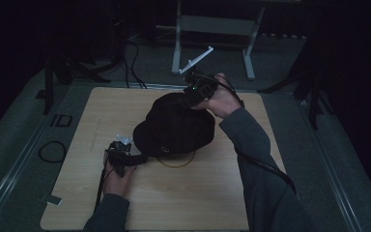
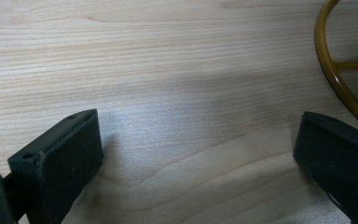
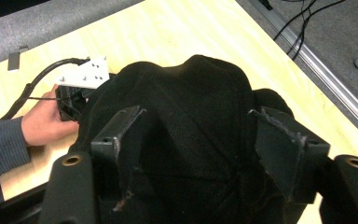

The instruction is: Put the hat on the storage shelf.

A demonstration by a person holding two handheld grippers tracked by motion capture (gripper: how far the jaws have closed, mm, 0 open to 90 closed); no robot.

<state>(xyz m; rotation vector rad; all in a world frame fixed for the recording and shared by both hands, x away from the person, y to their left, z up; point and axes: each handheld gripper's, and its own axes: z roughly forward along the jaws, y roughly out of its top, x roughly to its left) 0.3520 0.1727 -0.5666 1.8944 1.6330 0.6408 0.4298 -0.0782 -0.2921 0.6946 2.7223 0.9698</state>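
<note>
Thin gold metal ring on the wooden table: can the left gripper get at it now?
Probably only partly: the left gripper is open beside it, but the black fabric hat overlaps the gold metal ring.

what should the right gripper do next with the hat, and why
Probably close the right gripper on the black hat. In its own view its jaws stand open to either side of the hat's crown, not yet pinching the fabric. The left gripper is open too, over bare wood beside a gold ring, so nothing holds the hat yet.
</note>
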